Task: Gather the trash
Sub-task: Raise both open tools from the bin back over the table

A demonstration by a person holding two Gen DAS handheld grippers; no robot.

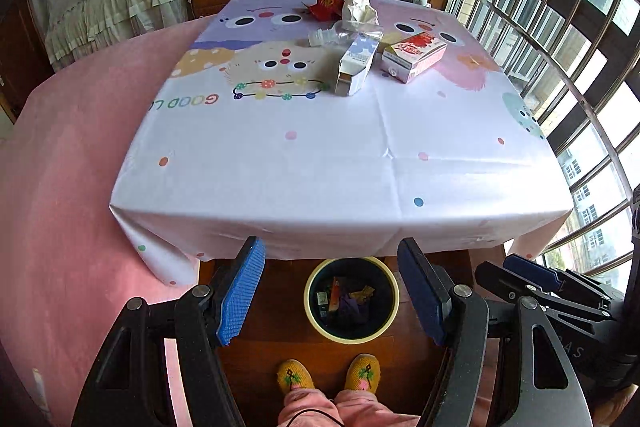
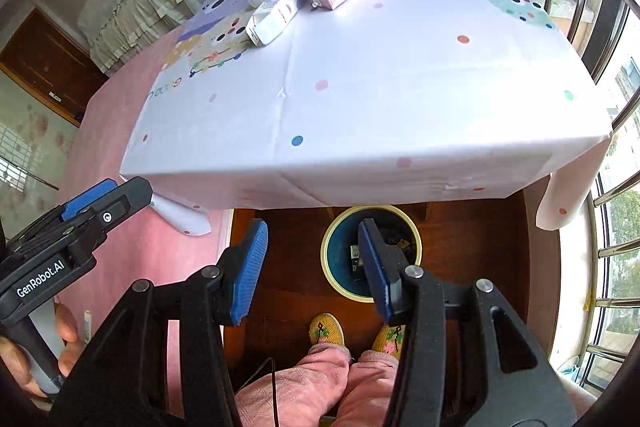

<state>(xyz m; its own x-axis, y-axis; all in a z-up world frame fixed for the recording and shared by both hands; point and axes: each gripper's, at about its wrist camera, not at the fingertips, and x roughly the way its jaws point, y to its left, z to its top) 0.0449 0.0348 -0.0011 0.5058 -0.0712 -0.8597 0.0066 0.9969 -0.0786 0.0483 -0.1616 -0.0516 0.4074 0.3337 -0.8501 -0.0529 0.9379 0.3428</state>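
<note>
Left wrist view: left gripper (image 1: 334, 291) and right gripper (image 2: 316, 267) are held spread and empty, well apart from crumpled tissue (image 1: 357, 9) and cartons (image 1: 412, 55) piled on the far tablecloth (image 1: 320, 155).

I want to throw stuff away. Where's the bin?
The bin sits on the wooden floor just under the table's near edge, in front of the person's slippers, low in both views.

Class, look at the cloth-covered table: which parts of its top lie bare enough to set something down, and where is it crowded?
The tablecloth is bare across the whole near half, from the front edge up to the blue-and-white carton and the red-and-white carton. The left side by the printed lettering is also free. The far middle is crowded: both cartons, a clear plastic bottle, crumpled tissue and a red packet bunch together.
</note>
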